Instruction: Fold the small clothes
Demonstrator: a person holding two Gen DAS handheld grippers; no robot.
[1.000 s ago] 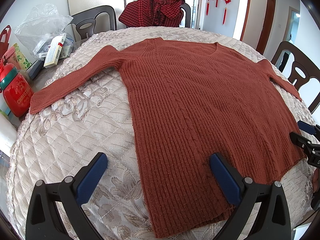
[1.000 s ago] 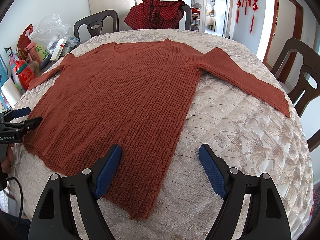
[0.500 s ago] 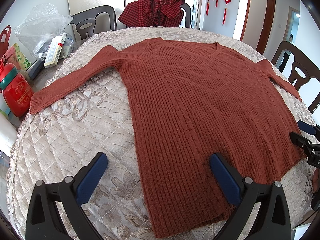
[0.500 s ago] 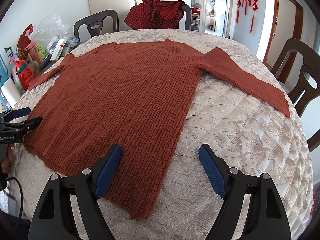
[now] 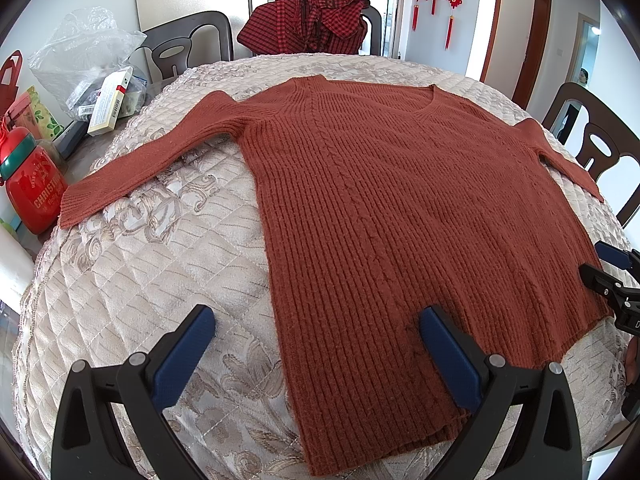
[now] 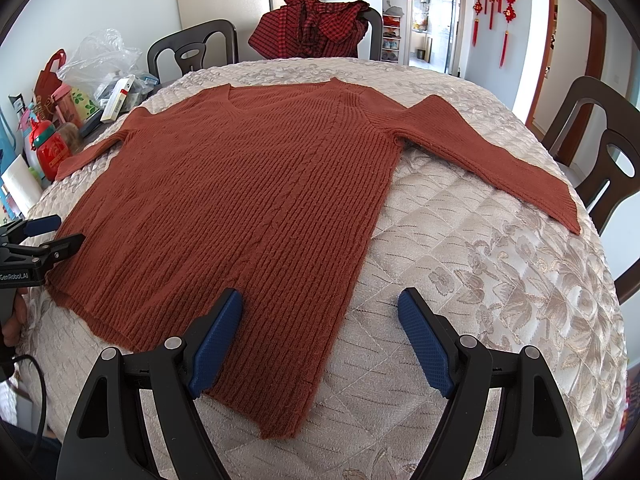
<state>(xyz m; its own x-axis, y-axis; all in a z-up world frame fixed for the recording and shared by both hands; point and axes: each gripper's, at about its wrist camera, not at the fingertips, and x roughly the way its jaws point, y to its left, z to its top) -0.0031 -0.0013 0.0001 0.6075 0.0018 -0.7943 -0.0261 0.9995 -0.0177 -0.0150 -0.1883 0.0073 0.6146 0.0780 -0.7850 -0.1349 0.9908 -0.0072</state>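
Table (image 5: 120, 280) was round w/ a quilted beige cover; it filled most of both views. Sweater (image 5: 400, 220), rust-red rib knit, lay flat and unfolded on the cover, neckline at the far side, hem at the near edge; both sleeves were spread outward, left sleeve (image 5: 152, 160) angled toward the clutter, right sleeve (image 6: 500, 160) angled toward the table's right edge. Dark chairs (image 6: 600, 152) stood around the table; the far one carried a red checked garment (image 5: 308, 20). Clutter sat at the table's left: plastic bag (image 5: 80, 52), red bottle (image 5: 36, 188), white box (image 5: 108, 100).

Left gripper (image 5: 316, 324) was wide open, holding nothing; it hovered at the hem's left corner, its right pad over knit, its left pad over bare cover. Right gripper (image 6: 320, 308) was likewise wide open and empty; it hovered at the hem's right corner, left pad over knit, right pad over cover. Whether either touched the fabric: cannot tell.
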